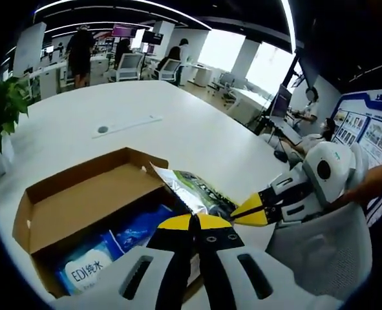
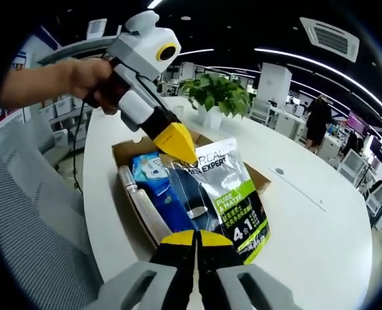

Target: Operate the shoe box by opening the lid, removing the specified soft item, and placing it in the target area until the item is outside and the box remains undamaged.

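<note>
Cardboard forms the open shoe box [image 1: 81, 200] that sits near the edge of a white round table [image 1: 113, 123], its lid flap folded back and lying flat on the far side. Inside the box lies a blue wipes pack [image 1: 90, 261] with white lettering, and in the right gripper view a pale bottle [image 2: 142, 210] rests along one inner wall beside it. A soft foil pouch [image 2: 226, 194], silver and dark with a green band and large print, is lifted partly out of the box, its lower end hanging past the box wall toward the table edge. The left gripper [image 2: 184, 152] is clenched on the pouch's upper edge over the box, with a hand [image 2: 90, 77] holding it. The right gripper [image 2: 194, 237] has its yellow tips pressed together on the pouch's lower edge, grasping it; in the left gripper view it reaches in from the right. A potted plant [image 2: 216, 97] stands on the table beyond the box, and a grey mesh chair [image 2: 29, 219] is just beside the table.
</note>
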### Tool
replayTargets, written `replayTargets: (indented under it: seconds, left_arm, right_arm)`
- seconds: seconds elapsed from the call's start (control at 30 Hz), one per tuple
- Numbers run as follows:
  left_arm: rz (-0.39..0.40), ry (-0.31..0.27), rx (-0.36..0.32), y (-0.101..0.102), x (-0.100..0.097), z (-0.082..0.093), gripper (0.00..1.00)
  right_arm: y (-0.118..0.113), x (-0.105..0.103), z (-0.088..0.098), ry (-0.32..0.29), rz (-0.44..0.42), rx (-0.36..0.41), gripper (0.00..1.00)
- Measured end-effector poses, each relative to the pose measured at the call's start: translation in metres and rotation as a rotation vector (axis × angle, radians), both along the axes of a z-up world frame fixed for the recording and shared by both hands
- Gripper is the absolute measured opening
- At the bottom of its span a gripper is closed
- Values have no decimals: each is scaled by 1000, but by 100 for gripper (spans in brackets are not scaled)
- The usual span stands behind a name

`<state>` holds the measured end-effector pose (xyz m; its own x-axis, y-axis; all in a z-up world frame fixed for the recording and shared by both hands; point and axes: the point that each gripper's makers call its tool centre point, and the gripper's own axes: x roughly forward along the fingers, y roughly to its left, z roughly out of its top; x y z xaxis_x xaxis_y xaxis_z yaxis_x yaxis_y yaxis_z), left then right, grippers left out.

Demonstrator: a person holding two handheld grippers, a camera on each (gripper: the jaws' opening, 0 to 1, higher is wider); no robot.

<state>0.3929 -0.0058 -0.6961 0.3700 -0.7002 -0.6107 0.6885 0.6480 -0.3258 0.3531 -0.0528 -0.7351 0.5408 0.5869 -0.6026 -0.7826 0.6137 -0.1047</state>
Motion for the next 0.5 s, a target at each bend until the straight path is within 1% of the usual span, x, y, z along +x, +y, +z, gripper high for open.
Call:
replayTargets:
  seconds: [0.5]
  left_arm:
    - [-27,8,45,-30,7,-20,0]
  right_arm:
    - [-30,6,-20,17,-24,-33,0]
